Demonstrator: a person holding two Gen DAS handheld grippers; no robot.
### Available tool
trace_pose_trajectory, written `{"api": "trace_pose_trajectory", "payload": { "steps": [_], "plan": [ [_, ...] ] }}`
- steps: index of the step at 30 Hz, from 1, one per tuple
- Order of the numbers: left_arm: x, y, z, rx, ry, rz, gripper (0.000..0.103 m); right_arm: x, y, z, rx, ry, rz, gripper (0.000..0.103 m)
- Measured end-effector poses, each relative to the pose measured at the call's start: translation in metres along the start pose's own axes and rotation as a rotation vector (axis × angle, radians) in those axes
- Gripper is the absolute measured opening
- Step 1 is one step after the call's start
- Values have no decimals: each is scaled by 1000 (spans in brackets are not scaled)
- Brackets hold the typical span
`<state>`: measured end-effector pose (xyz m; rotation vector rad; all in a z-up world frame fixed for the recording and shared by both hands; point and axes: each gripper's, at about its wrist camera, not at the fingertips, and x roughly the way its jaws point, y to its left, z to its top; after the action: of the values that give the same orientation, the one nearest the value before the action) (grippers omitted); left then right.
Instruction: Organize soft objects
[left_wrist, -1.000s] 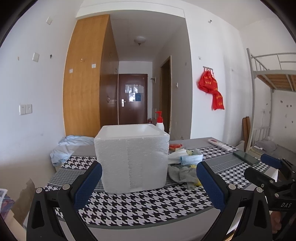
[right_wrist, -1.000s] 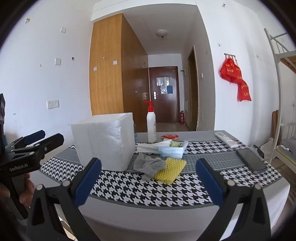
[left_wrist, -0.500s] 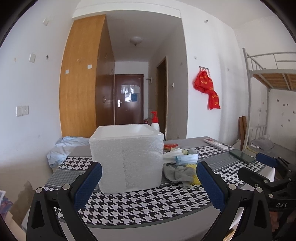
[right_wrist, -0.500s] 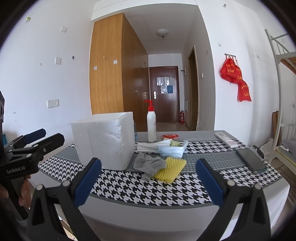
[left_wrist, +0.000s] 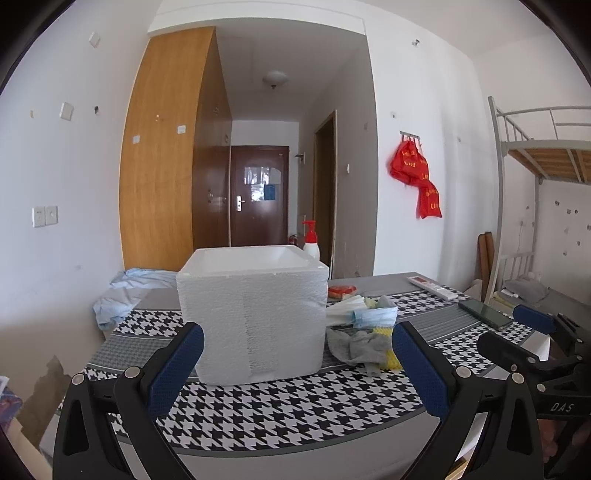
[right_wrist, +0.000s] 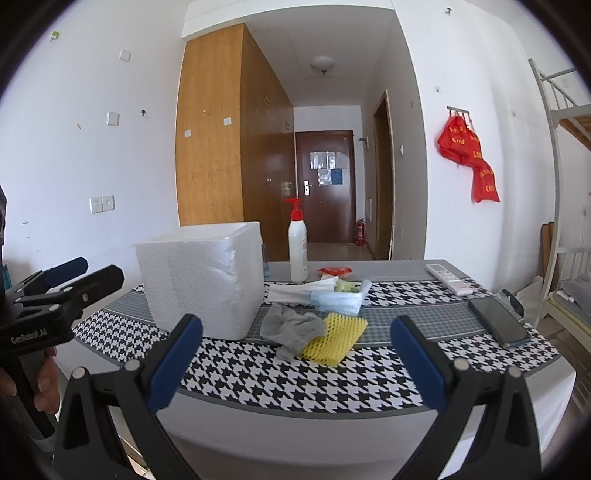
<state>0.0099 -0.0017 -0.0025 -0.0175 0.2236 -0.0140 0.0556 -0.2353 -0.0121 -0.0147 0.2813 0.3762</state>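
Two grippers hang before the near edge of a table (right_wrist: 369, 435) with a houndstooth cloth, both with jaws spread wide and nothing between them. Seen past the left gripper (left_wrist: 297, 365), a white foam box (left_wrist: 253, 314) stands on the cloth straight ahead, filling most of the gap between the blue pads and sitting closer to the left one. Just right of the box, ahead of the right-hand pad, lies the heap of soft things: a grey sock (left_wrist: 356, 345) in front, a yellow foam net (left_wrist: 389, 356) partly hidden behind that pad, and blue face masks (left_wrist: 373, 317) behind them. A red-capped pump bottle (left_wrist: 311, 240) shows behind the box.

From the right gripper (right_wrist: 295, 356) the box (right_wrist: 201, 277) sits beyond the left pad, and the sock (right_wrist: 291, 330) and yellow net (right_wrist: 336, 338) lie touching each other, nearly centred between the jaws (the masks (right_wrist: 338, 301) rest just behind them). The bottle (right_wrist: 297, 243) stands upright further back. Beyond the right pad lie a dark phone (right_wrist: 498, 326) and, further back, a white remote (right_wrist: 448, 278). At the far left edge a hand (right_wrist: 40, 384) grips the other gripper's handle
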Motion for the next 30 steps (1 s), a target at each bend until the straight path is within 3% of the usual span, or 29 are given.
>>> {"api": "trace_pose_trajectory", "payload": {
  "steps": [30],
  "plan": [
    [94,-43,1,43,187,-116,102,74,-54,3,24,155,-63,103]
  ]
}}
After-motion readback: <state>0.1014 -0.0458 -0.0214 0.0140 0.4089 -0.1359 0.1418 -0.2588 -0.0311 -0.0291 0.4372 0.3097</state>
